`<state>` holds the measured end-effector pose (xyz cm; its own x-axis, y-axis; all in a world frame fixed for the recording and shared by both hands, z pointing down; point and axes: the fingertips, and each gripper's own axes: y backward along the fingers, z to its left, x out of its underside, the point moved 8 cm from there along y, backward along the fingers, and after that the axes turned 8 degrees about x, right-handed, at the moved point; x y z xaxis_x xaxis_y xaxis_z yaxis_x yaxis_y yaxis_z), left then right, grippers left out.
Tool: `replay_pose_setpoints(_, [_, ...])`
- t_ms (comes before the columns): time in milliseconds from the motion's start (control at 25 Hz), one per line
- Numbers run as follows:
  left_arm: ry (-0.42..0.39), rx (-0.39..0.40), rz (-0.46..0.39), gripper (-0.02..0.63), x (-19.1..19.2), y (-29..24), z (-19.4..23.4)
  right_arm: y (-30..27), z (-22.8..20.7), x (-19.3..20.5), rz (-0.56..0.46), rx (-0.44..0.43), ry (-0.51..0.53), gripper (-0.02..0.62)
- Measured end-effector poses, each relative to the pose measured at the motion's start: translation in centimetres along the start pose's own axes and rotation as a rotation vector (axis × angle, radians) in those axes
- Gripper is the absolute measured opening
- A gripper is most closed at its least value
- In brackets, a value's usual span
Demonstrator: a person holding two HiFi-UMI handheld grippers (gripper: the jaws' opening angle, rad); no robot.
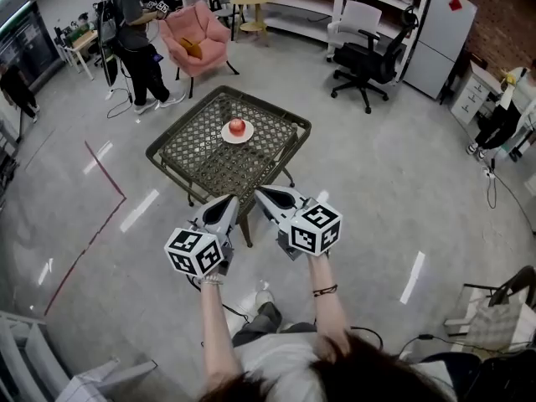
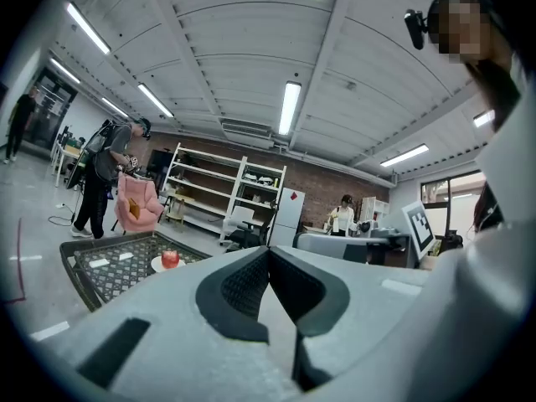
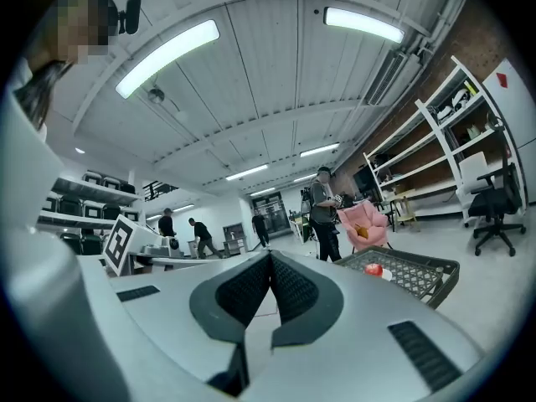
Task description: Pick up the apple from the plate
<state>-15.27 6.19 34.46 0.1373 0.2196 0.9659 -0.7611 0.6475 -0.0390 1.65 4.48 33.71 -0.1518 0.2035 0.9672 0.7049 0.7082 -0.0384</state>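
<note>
Two grippers, both mine, both empty with jaws pressed together: left gripper [image 1: 226, 201] and right gripper [image 1: 263, 193] held level side by side, tips near the closest corner of the dark green square wire-mesh table [image 1: 201, 167]. One round red apple [image 1: 237, 126] sits on a small white round plate [image 1: 226, 137] toward the table's far side, well ahead of both tips and untouched. Print in view: black-and-white square markers on the left cube [image 1: 197, 251] and right cube [image 1: 316, 229].
</note>
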Motion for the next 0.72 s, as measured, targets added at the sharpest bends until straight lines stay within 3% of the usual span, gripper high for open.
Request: replay_pose_setpoints(720, [-0.027, 0.049, 0.006, 0.011, -2.4, -2.0, 5.6, -5.7, -2.1, -1.7, -0.028, 0.054, 0.018, 0.009])
